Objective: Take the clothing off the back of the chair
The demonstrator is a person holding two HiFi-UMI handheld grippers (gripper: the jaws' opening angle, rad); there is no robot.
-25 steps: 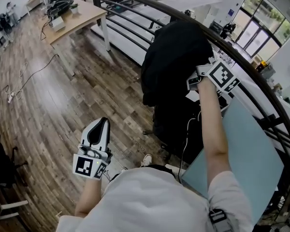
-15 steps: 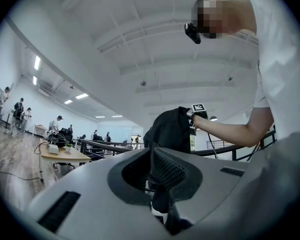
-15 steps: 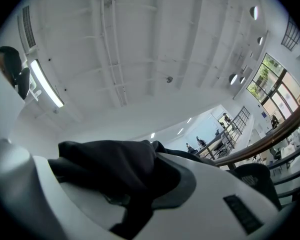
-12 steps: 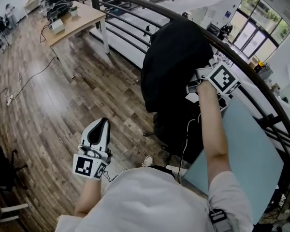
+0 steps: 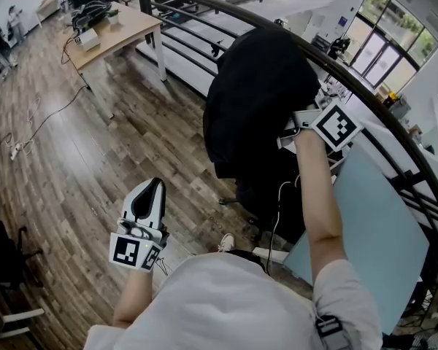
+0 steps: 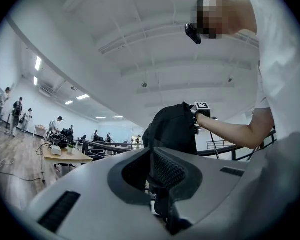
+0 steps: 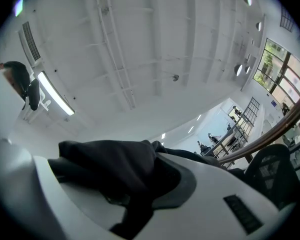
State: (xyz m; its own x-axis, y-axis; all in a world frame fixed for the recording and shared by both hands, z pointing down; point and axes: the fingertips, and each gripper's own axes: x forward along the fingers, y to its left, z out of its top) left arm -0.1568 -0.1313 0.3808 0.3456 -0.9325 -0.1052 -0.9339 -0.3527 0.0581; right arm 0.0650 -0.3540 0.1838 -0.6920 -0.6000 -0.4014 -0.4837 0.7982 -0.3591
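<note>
Black clothing (image 5: 259,93) hangs bunched from the right gripper (image 5: 286,132), whose jaws are clamped on a fold of it, over the dark chair (image 5: 274,192) beside the far railing (image 5: 365,100). Nearer and to the left, the left gripper (image 5: 155,184) hovers above the wooden floor (image 5: 95,144), its jaws together and holding nothing.
</note>
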